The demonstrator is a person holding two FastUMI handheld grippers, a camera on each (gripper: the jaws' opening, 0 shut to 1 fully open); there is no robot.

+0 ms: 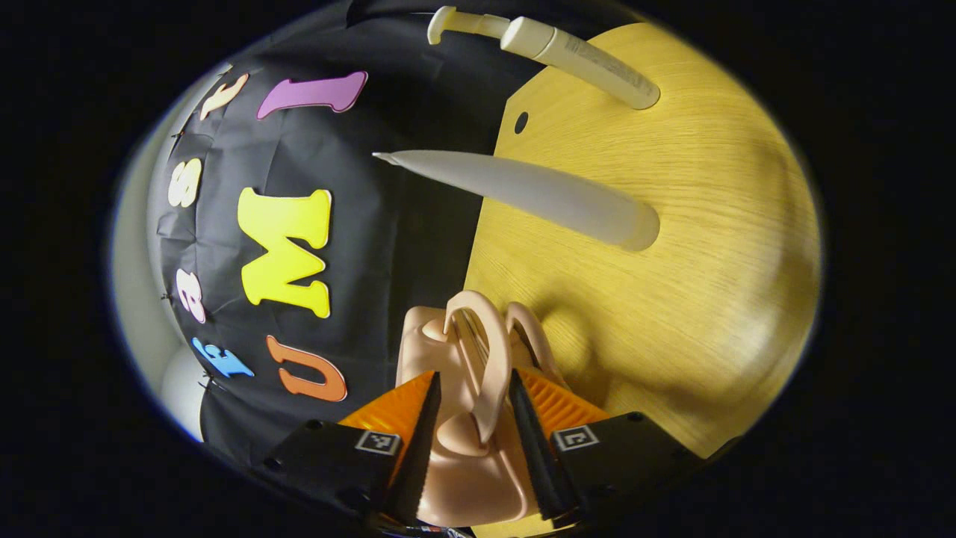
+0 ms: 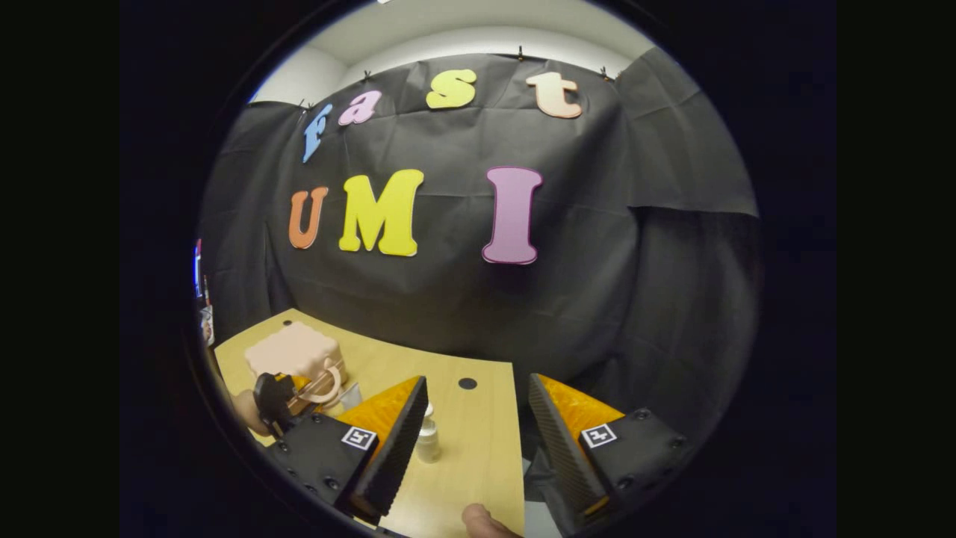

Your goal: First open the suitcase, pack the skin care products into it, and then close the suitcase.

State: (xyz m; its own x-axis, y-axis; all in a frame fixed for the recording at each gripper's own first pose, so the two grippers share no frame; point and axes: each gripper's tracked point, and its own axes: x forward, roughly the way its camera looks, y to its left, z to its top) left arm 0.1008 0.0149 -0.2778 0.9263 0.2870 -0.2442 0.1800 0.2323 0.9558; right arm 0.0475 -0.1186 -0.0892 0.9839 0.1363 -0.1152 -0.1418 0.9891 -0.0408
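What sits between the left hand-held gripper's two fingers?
The suitcase's handle runs between the left hand-held gripper's fingers, seen in the left gripper view, with the pink suitcase underneath.

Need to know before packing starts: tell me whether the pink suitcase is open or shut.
Shut. In the right gripper view the suitcase lies flat on the table, lid down; the left gripper brackets its handle.

I'm working in a staged recording booth, not a lived-in room. A black cloth (image 2: 463, 299) hangs pinned along its top edge as the back wall, with a plain pale wall and ceiling (image 2: 448, 37) showing above it. A light wood counter (image 2: 478, 448) with a cable hole stands against the cloth, set out with a few props like a demo station.
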